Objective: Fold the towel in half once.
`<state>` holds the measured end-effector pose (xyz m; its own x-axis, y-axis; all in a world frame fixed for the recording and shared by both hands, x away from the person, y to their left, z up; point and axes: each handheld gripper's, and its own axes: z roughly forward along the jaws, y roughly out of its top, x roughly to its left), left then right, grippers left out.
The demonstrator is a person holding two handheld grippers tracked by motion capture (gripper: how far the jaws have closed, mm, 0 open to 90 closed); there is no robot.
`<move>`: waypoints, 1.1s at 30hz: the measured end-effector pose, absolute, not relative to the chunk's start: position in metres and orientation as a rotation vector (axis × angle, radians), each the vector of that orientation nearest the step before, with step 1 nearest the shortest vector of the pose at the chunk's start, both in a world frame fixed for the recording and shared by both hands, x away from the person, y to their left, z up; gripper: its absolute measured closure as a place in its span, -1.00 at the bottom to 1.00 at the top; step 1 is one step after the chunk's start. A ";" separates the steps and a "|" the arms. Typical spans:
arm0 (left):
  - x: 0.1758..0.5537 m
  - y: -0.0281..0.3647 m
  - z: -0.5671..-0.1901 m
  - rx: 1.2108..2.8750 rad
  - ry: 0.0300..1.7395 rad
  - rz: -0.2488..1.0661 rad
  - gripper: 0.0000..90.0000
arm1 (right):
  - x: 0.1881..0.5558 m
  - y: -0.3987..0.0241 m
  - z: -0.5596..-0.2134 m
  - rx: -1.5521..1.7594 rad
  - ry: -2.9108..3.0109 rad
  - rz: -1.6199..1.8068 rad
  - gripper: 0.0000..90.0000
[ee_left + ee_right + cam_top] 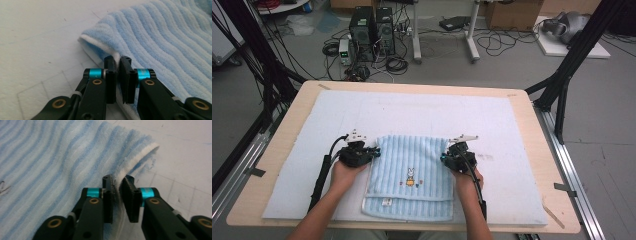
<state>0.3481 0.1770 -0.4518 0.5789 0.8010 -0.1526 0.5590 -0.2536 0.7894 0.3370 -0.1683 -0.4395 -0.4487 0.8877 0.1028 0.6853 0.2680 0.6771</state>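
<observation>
High view: a light blue striped towel (409, 175) lies folded on the white mat (422, 112), stripes running away from the person. Left gripper (373, 151) and right gripper (444, 157) flank it.

Left gripper view: jaws clamp the towel's left edge (113, 55).

Right gripper view: jaws pinch its right edge (125, 173).

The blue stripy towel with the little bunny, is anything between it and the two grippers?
Nothing visible is. The left gripper is already pinched on the light blue striped terry towel's white-edged left side, and the right gripper is pinched on its right side, both at the far corners, on the white padded mat.
</observation>
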 end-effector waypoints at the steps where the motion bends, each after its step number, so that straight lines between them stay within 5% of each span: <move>1: 0.349 0.177 -0.452 1.934 1.103 0.339 0.88 | 0.338 -0.170 -0.440 1.458 2.251 0.987 0.84; 12: 0.361 0.184 -0.451 1.801 1.200 0.232 0.90 | 0.353 -0.177 -0.441 1.489 2.214 1.022 0.88; 33: 0.408 0.185 -0.451 1.761 1.216 0.317 0.89 | 0.401 -0.168 -0.441 1.399 2.115 0.998 0.84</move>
<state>0.4078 0.1848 -0.4506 0.4741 0.8347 -0.2803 0.5914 -0.0660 0.8037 0.4008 -0.1682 -0.4411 -0.4097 0.9110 0.0461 0.6145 0.2383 0.7521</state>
